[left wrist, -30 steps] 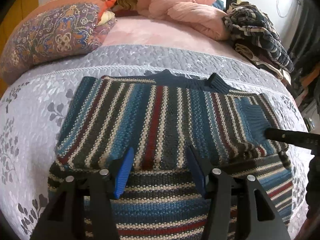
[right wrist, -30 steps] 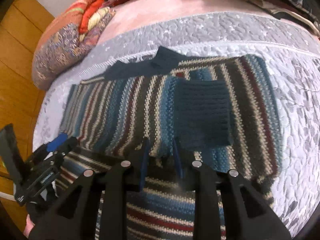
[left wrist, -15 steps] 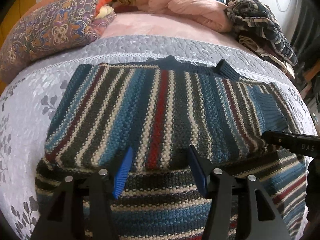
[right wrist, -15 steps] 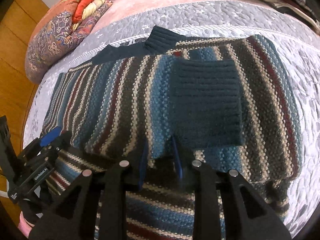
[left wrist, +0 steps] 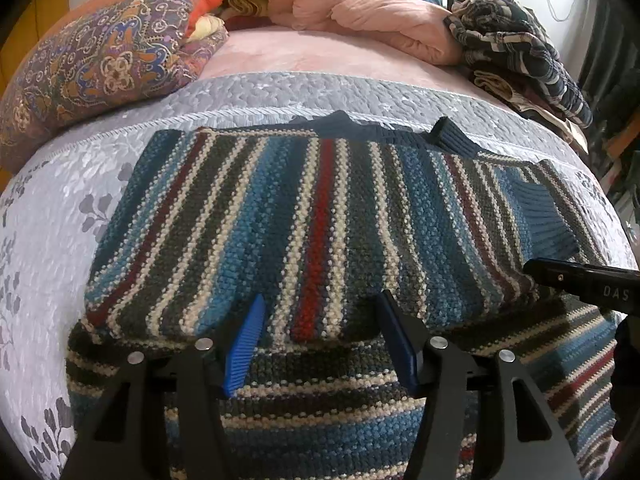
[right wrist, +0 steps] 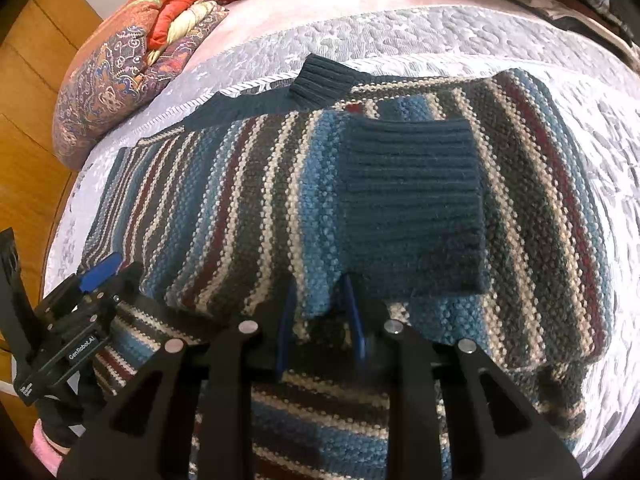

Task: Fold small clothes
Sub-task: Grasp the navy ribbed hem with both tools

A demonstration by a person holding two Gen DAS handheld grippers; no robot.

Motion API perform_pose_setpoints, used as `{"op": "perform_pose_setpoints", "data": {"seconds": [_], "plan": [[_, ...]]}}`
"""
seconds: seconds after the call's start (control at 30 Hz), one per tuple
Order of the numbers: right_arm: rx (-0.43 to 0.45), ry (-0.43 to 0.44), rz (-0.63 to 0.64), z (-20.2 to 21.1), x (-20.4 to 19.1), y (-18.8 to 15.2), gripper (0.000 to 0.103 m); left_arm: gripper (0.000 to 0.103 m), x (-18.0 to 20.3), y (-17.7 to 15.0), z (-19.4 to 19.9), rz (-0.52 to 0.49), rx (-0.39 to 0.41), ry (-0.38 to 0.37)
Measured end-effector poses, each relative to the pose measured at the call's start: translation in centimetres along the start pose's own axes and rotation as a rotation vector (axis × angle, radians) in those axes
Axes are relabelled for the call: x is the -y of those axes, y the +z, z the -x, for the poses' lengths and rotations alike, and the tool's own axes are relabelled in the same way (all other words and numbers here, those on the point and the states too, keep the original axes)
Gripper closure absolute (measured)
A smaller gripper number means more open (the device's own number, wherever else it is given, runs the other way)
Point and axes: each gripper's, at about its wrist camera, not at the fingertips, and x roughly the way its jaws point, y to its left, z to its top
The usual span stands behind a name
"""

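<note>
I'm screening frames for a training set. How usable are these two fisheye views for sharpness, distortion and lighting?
Left wrist view: sharp knit on the striped blue, red and cream sweater, strong barrel bend at the lilac quilted bedspread, even indoor light. Right wrist view: softer, right gripper pads slightly blurred, corners vignetted black.

Sweater (left wrist: 320,220) on bedspread (left wrist: 60,220), pillows (left wrist: 100,52) behind

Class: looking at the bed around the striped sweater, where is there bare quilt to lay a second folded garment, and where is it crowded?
Free: grey quilt left of the striped sweater, below the patterned cushion; also the quilt strip along the sweater's right side. Crowded: the pink bedding and heaped clothes at the head of the bed.
</note>
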Motion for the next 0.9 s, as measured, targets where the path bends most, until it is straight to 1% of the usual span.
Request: {"op": "perform_pose_setpoints", "data": {"seconds": [0.17, 0.3, 0.37, 0.4, 0.47, 0.53, 0.6, 0.67, 0.7, 0.73, 0.8, 0.9], "plan": [[-0.001, -0.053, 0.020, -0.4, -0.7, 0.2, 0.078, 0.040, -0.1, 0.0, -0.4, 0.006, 0.003, 0.001], [-0.008, -0.087, 0.009, -0.7, -1.1, 0.6, 0.078, 0.040, 0.2, 0.1, -0.5, 0.003, -0.007, 0.018], [-0.020, -0.072, -0.023, -0.3, -0.8, 0.8, 0.078, 0.040, 0.2, 0.3, -0.4, 0.002, -0.023, 0.020], [-0.020, -0.056, -0.039, 0.2, -0.7, 0.8, 0.078, 0.040, 0.1, 0.5, 0.2, 0.005, -0.044, 0.024], [-0.003, -0.002, -0.082, 2.5, -0.1, 0.3, 0.073, 0.040, -0.3, 0.4, 1.9, 0.020, -0.069, 0.023], [0.021, 0.001, -0.083, 5.6, 0.3, -1.1, 0.063, 0.039, -0.9, -0.5, 4.1, 0.016, -0.106, 0.028], [0.034, 0.018, -0.084, 8.4, 0.9, -3.2, 0.055, 0.033, -1.7, -1.9, 6.2, 0.020, -0.119, 0.022], [0.030, 0.002, -0.069, 11.0, 1.6, -6.3, 0.052, 0.031, -3.3, -4.5, 8.7, 0.024, -0.150, 0.039], [0.022, -0.018, -0.058, 12.3, 2.0, -8.5, 0.047, 0.031, -3.9, -5.4, 9.4, 0.028, -0.164, 0.037], [0.016, -0.027, -0.053, 13.0, 2.3, -9.8, 0.045, 0.030, -4.9, -7.3, 10.6, 0.042, -0.194, 0.034], [0.001, -0.045, -0.054, 14.4, 3.2, -13.1, 0.043, 0.029, -6.1, -10.1, 12.1, 0.055, -0.235, 0.049], [-0.036, -0.072, -0.103, 15.9, 4.9, -18.3, 0.041, 0.027, -7.2, -14.0, 13.8, 0.054, -0.287, 0.090]]}}
